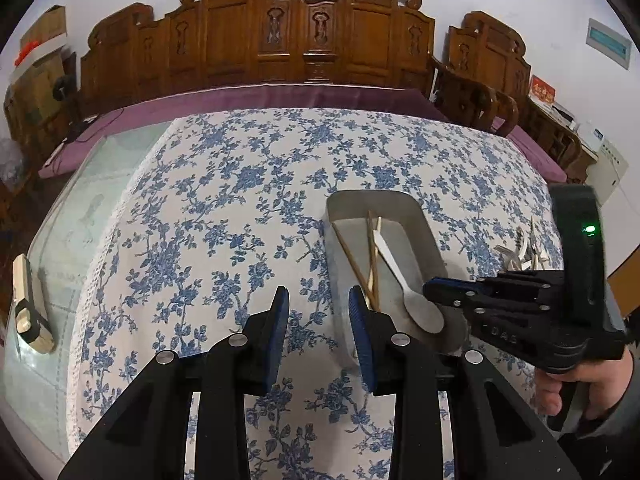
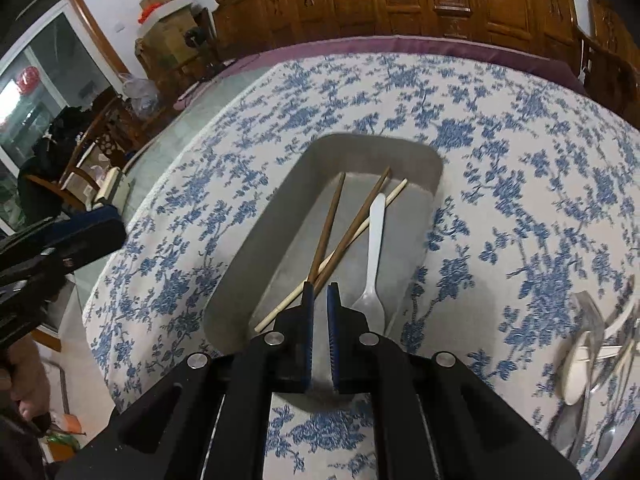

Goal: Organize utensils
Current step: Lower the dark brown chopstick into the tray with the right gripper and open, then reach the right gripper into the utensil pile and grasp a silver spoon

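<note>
Right wrist view: right claw [image 2: 320,292] nearly closed, empty, above grey metal tray [image 2: 256,248]; light, slippery white plastic spoon [image 2: 374,256] best gripped mid-handle; left claw [image 1: 319,304] part-open, empty.

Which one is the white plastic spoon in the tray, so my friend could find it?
Look at the blue-flowered tablecloth and find the grey rectangular metal tray on it. Inside lie three thin chopsticks, two dark brown and one pale. The white plastic spoon lies beside them: the only flat, broad piece, with a rounded bowl at its near end.
</note>
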